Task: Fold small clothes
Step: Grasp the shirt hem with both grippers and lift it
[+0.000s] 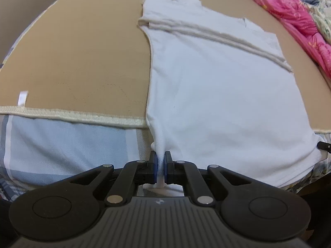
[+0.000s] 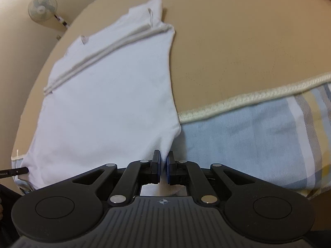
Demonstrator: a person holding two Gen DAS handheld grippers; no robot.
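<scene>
A small white garment [image 1: 217,86] lies flat on a tan mat [image 1: 82,51], with a cream ribbed band across its far part. My left gripper [image 1: 159,161] is shut on the garment's near left corner, white cloth pinched between its blue pads. In the right wrist view the same garment [image 2: 109,95] spreads to the left over the mat [image 2: 238,41]. My right gripper [image 2: 163,163] is shut on the garment's near right corner. The tip of the other gripper shows at the far edge of each view [image 1: 323,145] [image 2: 12,171].
The mat's cream piped edge [image 1: 72,116] runs along its near side over a blue checked sheet [image 1: 62,144]. A pink quilt [image 1: 300,20] lies at the far right of the mat. A wall fan [image 2: 42,7] stands beyond the bed.
</scene>
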